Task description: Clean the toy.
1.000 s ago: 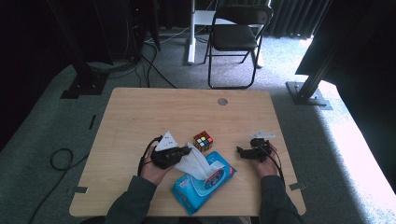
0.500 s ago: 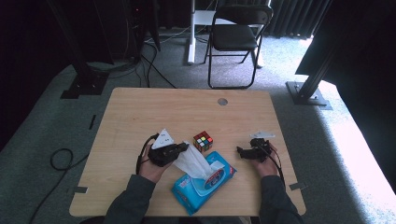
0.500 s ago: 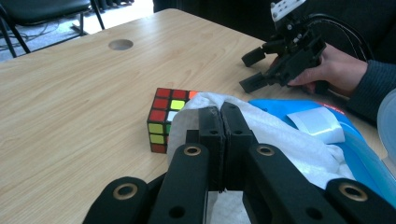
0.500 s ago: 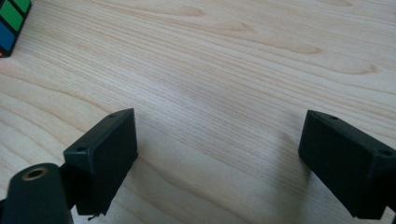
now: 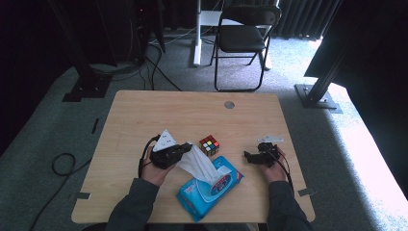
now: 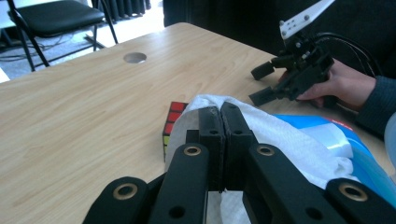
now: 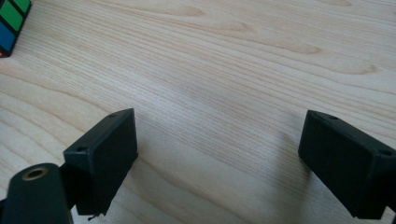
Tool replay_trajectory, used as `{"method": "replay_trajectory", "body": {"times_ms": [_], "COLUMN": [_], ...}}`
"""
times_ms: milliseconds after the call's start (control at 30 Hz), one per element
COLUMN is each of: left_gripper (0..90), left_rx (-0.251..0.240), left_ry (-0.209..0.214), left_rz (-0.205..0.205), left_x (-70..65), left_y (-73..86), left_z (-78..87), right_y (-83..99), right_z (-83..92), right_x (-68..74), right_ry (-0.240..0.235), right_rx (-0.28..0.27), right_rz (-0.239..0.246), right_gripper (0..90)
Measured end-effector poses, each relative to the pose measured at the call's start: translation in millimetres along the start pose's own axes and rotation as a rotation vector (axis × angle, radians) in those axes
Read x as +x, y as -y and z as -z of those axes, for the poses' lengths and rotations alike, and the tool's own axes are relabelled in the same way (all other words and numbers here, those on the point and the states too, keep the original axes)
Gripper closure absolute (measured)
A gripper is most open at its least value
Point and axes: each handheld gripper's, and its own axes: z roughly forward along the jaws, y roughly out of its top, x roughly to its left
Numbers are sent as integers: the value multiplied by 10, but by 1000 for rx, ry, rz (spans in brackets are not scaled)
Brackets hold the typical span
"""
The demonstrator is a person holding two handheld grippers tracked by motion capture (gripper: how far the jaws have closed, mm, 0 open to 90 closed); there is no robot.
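Working across the wooden table [image 5: 144, 115], you have the blue wipes pack [image 5: 211, 190] lying flat near your edge, between your two hands, with nothing pinning it down. That is the main risk: if you draw the sheet away quickly, the light pack will likely lift or slide with it rather than release the sheet, since your right gripper [image 5: 253, 158] sits apart from the pack, jaws spread wide over bare wood. The puzzle cube [image 5: 209, 145] stands just beyond the pack, and a dragged pack or swinging sheet could knock it. Your left gripper [image 6: 219, 114] has its jaws pressed together on the white wipe [image 5: 199, 163], which stretches from the pack's opening up to the jaw tips. A grip that near the wipe's edge could tear the sheet or slip off under a sharp tug.
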Motion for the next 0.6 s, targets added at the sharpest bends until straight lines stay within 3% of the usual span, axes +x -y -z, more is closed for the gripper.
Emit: {"method": "replay_trajectory", "body": {"times_ms": [600], "left_gripper": [890], "left_rx": [-97], "left_ry": [-44], "left_rz": [56], "left_x": [196], "left_y": [-191], "left_z": [123], "right_y": [0], "right_z": [0], "right_x": [0], "right_ry": [0], "right_rx": [0], "right_rz": [0], "right_gripper": [114]}}
